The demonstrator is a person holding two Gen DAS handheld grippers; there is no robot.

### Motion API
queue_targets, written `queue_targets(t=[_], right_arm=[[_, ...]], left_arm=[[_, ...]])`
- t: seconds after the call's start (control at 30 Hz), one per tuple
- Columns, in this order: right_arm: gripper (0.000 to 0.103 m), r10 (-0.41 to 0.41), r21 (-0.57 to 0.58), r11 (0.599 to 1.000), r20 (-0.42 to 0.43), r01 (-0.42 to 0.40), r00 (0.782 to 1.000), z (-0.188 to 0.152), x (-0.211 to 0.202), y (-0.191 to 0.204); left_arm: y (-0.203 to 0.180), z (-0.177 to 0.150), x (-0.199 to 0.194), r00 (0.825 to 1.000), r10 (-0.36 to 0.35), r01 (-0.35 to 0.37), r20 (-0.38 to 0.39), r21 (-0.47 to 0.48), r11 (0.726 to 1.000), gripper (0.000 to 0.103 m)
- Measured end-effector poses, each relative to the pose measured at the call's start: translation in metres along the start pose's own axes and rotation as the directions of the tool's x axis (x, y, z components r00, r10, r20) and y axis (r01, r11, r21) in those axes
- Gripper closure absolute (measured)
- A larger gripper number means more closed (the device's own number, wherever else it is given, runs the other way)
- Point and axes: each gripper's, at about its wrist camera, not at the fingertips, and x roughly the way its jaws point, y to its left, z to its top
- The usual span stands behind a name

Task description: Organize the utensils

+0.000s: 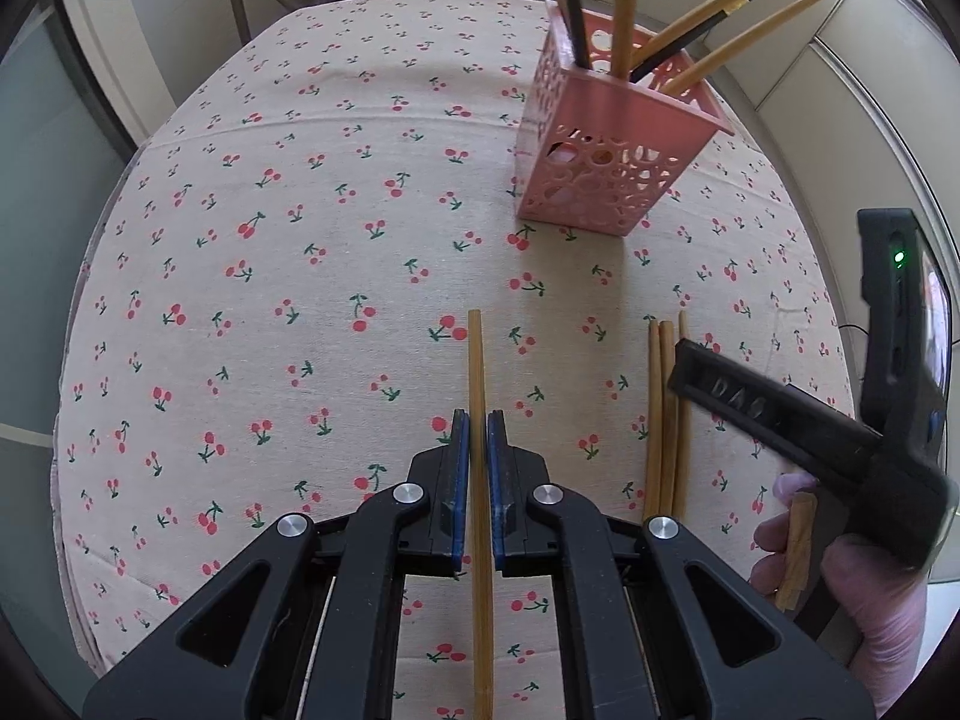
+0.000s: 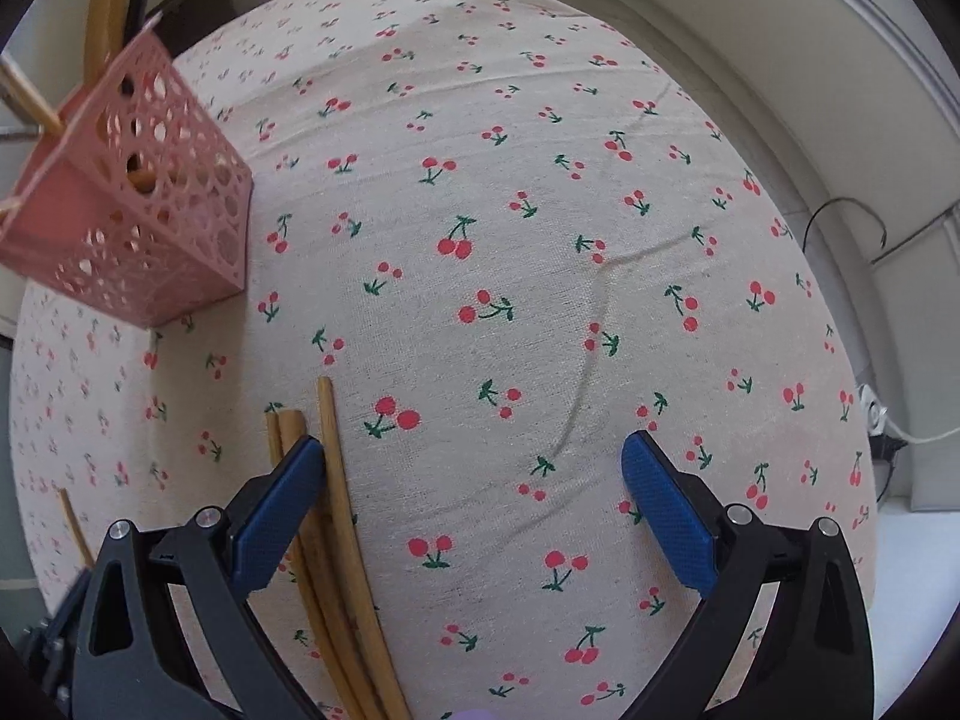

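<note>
My left gripper is shut on a single wooden chopstick that runs forward between its blue pads over the cherry-print tablecloth. A pink perforated holder with several chopsticks standing in it is ahead to the right; it also shows in the right wrist view. Three wooden chopsticks lie side by side on the cloth to the right. My right gripper is open, and its left pad lies over those chopsticks. The right gripper shows in the left wrist view.
The round table's edge curves close on the right, with cables on the floor beyond. A wall with pale panels stands behind the table. A gloved hand holds the right gripper's handle.
</note>
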Motion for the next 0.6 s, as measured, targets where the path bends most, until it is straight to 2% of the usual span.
queue_targets(t=[0.17, 0.27, 0.3, 0.33, 0.4, 0.47, 0.6], right_arm=[[0.013, 0.016, -0.035, 0.999, 0.026, -0.015, 1.000, -0.003, -0.003, 0.001], [0.034, 0.045, -0.039, 0.998, 0.044, -0.043, 0.998, -0.009, -0.012, -0.007], [0.050, 0.058, -0.040, 0.998, 0.050, -0.056, 0.997, -0.011, -0.015, -0.012], [0.072, 0.103, -0.034, 0.994, 0.050, -0.101, 0.993, -0.011, -0.018, -0.018], [0.096, 0.187, 0.010, 0.982, 0.009, -0.187, 0.982, -0.012, -0.016, -0.030], [0.097, 0.260, 0.054, 0.965, -0.013, -0.259, 0.966, -0.014, -0.015, -0.043], [0.097, 0.320, 0.089, 0.943, 0.026, -0.321, 0.947, -0.020, -0.026, -0.063]], left_arm=[[-0.002, -0.001, -0.001, 1.000, -0.001, 0.001, 0.007, 0.016, 1.000, 0.097], [-0.005, -0.001, -0.001, 1.000, -0.022, 0.022, 0.007, 0.031, 0.999, 0.098], [-0.006, -0.001, -0.001, 1.000, -0.026, 0.026, 0.008, 0.034, 0.999, 0.098], [-0.007, -0.002, -0.001, 0.999, -0.032, 0.032, 0.009, 0.035, 0.999, 0.098], [-0.007, -0.002, -0.001, 0.999, -0.043, 0.042, 0.011, 0.034, 0.999, 0.098], [-0.007, -0.003, -0.002, 0.998, -0.056, 0.055, 0.016, 0.035, 0.998, 0.098], [-0.008, -0.007, -0.013, 0.992, -0.104, 0.101, 0.065, 0.046, 0.994, 0.098]])
